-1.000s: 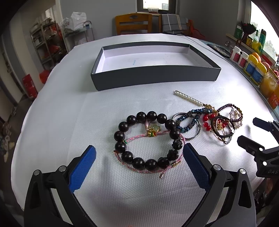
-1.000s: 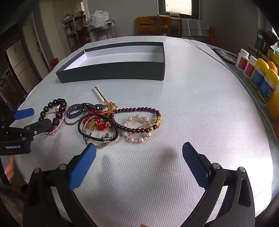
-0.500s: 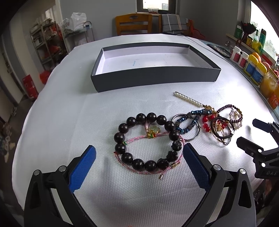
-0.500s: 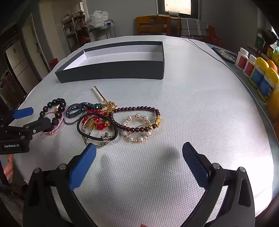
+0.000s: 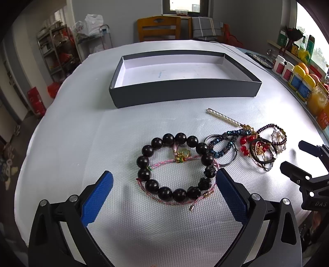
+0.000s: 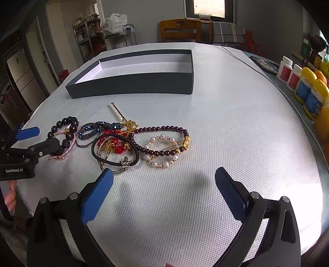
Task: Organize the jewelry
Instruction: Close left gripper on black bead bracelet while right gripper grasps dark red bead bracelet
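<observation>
Left gripper (image 5: 164, 184) wide open, empty, fingers straddling the black bead bracelet (image 5: 174, 168) on the table (image 5: 82, 133). Right gripper (image 6: 164, 180) wide open, empty, near the pearl bracelet (image 6: 163, 152).

Daylight from windows (image 5: 177, 7) far beyond jaws; bright, blown-out glare there. Soft shadows on desk (image 6: 236, 127) just ahead of jaws. Sharp focus; strong fisheye bending, dark corners.
</observation>
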Tool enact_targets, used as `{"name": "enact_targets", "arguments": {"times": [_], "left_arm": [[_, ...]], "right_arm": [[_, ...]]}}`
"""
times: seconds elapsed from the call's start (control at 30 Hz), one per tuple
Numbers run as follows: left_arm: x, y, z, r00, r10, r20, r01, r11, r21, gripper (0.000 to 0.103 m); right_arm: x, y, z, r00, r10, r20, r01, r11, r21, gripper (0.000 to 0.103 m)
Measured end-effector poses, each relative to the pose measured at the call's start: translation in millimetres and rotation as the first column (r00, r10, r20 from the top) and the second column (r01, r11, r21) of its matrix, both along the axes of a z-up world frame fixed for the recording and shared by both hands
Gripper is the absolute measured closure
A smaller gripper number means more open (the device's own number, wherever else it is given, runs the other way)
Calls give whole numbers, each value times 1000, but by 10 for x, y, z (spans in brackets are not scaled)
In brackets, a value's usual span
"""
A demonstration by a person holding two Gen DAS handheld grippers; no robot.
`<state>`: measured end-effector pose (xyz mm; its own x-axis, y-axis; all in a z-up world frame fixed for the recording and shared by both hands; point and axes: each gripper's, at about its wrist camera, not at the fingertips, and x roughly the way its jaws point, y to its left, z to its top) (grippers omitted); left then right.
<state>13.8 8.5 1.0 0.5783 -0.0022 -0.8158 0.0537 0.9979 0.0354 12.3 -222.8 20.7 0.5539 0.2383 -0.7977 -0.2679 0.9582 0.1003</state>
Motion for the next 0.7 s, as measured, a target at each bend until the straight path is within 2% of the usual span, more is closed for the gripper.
{"name": "enact_targets", "arguments": {"times": [0.3,0.4,0.57,0.7], "left_arm": [[8,15,-4,1000,0,-4,0,1000,-5,2],[23,64,33,1000,7,17,-7,1000,2,2],[102,231,137,999,-6,48,7,1000,-29,2],[197,281,164,998,-33,56,33,999,-2,2]], "right_arm": [[-4,10,7,1000,4,7,-4,1000,0,5],[-1,-17,41,1000,3,23,-3,1000,14,5],[69,-64,138,999,11,51,-11,1000,10,5],[144,-93,247,996,26,81,-28,999,20,5]]}}
